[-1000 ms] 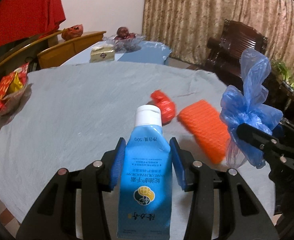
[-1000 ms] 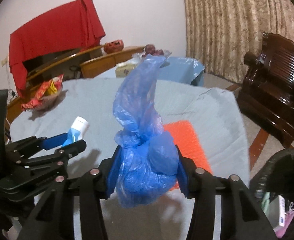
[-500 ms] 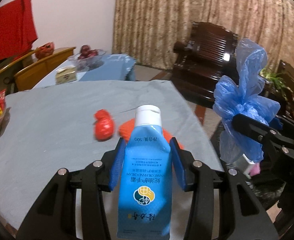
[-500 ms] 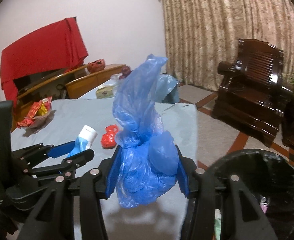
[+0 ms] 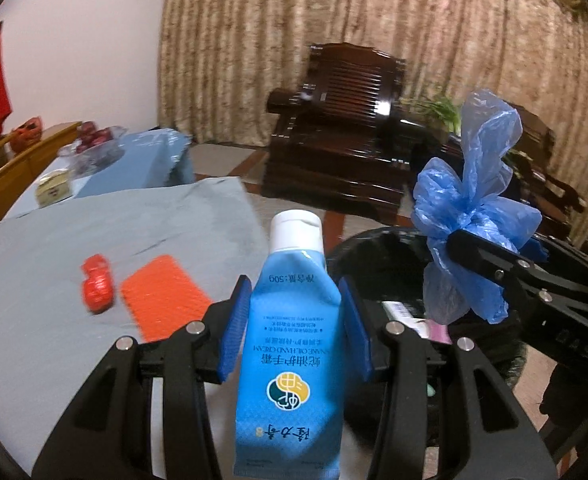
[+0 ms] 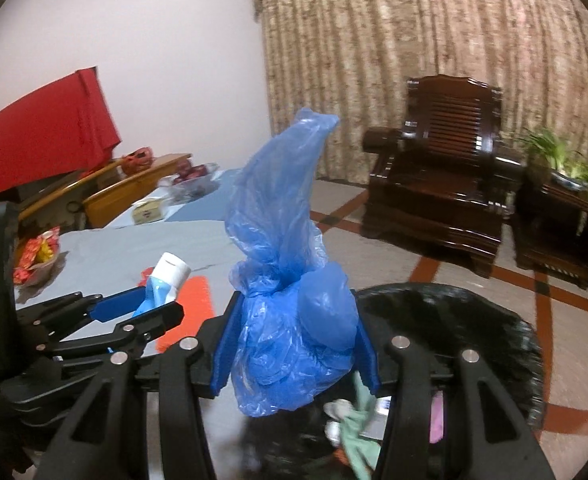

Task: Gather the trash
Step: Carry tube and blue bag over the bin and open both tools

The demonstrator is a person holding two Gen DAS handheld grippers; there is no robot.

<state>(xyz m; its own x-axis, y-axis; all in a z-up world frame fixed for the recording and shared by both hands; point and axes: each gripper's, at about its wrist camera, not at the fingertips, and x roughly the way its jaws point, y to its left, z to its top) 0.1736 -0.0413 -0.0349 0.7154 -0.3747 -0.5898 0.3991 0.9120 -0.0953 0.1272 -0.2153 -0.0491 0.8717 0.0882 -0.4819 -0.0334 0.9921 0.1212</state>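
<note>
Trash bin sits below both loads: my left gripper pinches a blue tube, my right gripper pinches a knotted blue bag above its rim.

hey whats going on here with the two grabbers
A person is clearing trash off a table with a gripper in each hand. The left gripper is shut on a blue hand cream tube, and the right gripper is shut on a knotted blue plastic bag. Both are at a black-lined trash bin with rubbish already inside. A red wrapper and an orange pad remain on the table.
</note>
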